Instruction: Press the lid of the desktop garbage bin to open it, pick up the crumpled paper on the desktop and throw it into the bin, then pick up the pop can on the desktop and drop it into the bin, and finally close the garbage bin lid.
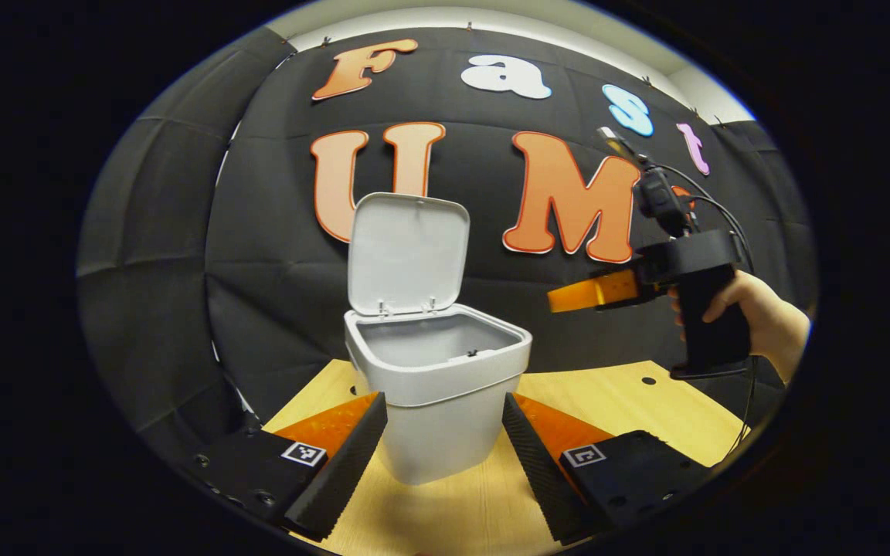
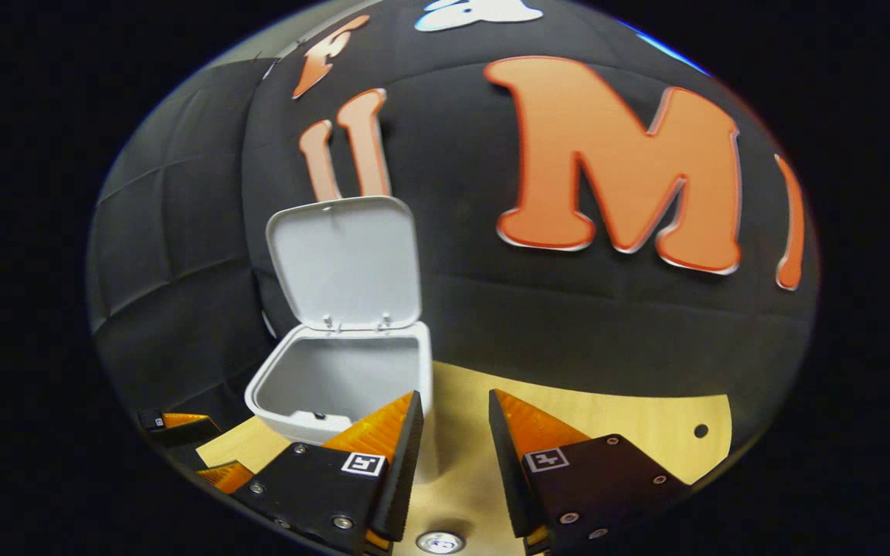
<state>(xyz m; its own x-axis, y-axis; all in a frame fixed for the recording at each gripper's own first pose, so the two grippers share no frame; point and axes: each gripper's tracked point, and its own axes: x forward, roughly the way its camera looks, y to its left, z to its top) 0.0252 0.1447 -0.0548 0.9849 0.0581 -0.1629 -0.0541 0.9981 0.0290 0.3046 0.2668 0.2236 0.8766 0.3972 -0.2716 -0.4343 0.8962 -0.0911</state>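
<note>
Standing open on the worktop [image 1: 630,401], the garbage bin [image 1: 437,386] has its lid [image 1: 406,255] flipped up and back on the rear hinge, nearly upright, so the mouth is clear for drops from above or front. Inside reads as bare grey walls from both views; the bottom is hidden, can't tell if paper or can is already in.

Left gripper [image 1: 445,440] sits low in front of the bin, fingers spread wide, one each side of the bin body. They flank it, contact not confirmed, looks like a small gap both sides. Probably parked there to steady or frame the bin, not gripping.

Right gripper [image 2: 454,440] is raised to the right of the bin, held by a hand [image 1: 762,320] in left gripper view, fingers pointing toward the bin at about rim height or a little above. In right gripper view its fingers are parted with a moderate gap, nothing between them. Bin rim [image 2: 290,421] sits just left of its left finger.

Crumpled paper and pop can: neither is anywhere I can point to.

Judgement: lid-open step done. Empty right fingers near the mouth suit either a just-finished drop or a reach for the lid; which step is in hand can't be told. Risk: knocking the light bin when pushing the lid down.
</note>
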